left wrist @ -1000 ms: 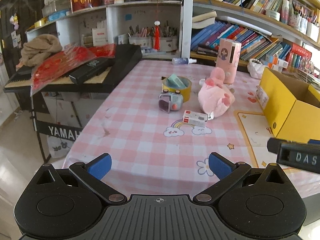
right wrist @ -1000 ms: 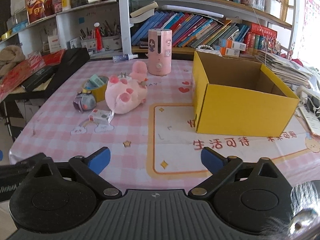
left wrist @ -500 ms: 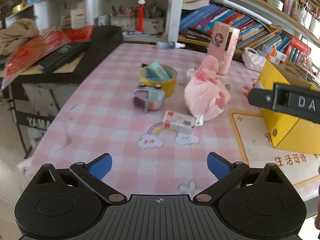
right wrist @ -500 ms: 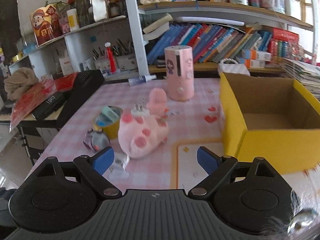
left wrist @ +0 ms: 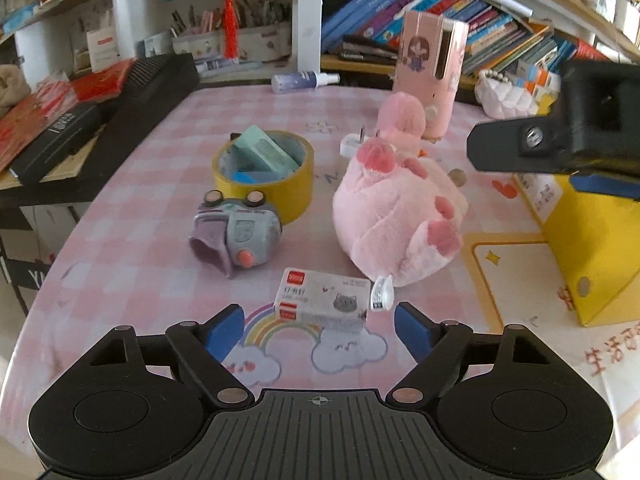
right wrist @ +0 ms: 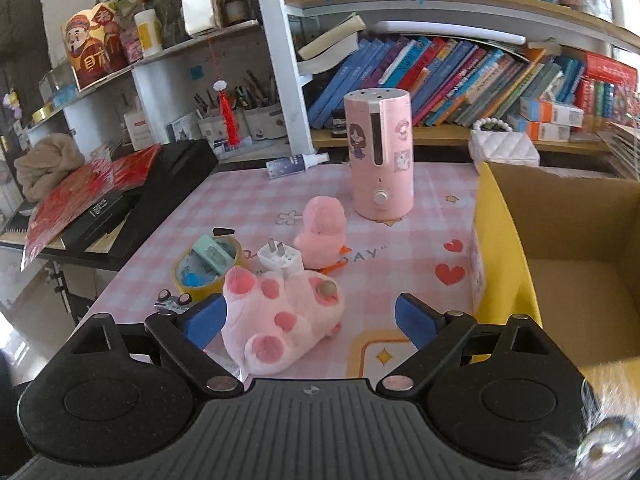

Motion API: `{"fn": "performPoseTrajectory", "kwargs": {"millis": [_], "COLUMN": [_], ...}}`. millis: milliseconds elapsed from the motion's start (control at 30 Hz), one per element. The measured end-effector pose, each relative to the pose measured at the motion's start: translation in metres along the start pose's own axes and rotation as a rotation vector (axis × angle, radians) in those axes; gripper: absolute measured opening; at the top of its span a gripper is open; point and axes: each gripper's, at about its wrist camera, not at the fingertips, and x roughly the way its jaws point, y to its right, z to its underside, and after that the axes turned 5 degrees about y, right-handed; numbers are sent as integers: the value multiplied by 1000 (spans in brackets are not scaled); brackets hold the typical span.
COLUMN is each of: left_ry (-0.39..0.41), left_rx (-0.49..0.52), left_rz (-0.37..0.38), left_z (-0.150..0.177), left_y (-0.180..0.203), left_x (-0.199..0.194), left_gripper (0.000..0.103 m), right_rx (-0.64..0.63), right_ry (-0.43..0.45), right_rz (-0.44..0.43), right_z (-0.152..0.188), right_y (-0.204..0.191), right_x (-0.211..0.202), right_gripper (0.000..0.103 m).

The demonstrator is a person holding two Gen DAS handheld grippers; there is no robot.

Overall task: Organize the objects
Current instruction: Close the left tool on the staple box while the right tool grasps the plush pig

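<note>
My left gripper is open, low over the pink checked tablecloth, with a small white staple box just ahead between its fingers. Behind the box lie a grey toy watch, a yellow tape roll holding a green item, and a pink plush paw slipper. My right gripper is open above the slipper, with a white plug and a pink plush duck beyond. An open yellow cardboard box stands at the right.
A pink cylindrical humidifier and a spray bottle stand at the table's back. A black keyboard with red packets lies left of the table. Bookshelves run behind. The right gripper's body hangs at the right of the left wrist view.
Both grippers have moved forward and down toward the objects. The left one now frames the staple box; the right one has come over the pink slipper. Both stay open.
</note>
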Motion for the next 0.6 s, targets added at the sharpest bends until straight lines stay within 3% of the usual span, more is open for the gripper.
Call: {"fn": "performPoseTrajectory", "kwargs": {"millis": [100, 233, 467, 500, 600], "left_ry": [-12, -8, -11, -9, -23], "left_rx": [11, 40, 63, 58, 28], "left_rz": [-1, -4, 18, 16, 10], "left_z": [-2, -3, 1, 3, 6], "left_y": [2, 6, 3, 1, -7], "left_x": [12, 19, 5, 1, -8], "left_gripper": [80, 65, 62, 51, 52], "right_rx": [-6, -14, -39, -51, -119], "right_ry": [-11, -30, -91, -99, -134], "right_rz": [-18, -34, -97, -106, -103], "right_z": [-2, -4, -5, -5, -1], "right_y": [4, 7, 2, -1, -12], "right_x": [9, 18, 38, 41, 57], "right_gripper": [94, 96, 100, 102, 103]}}
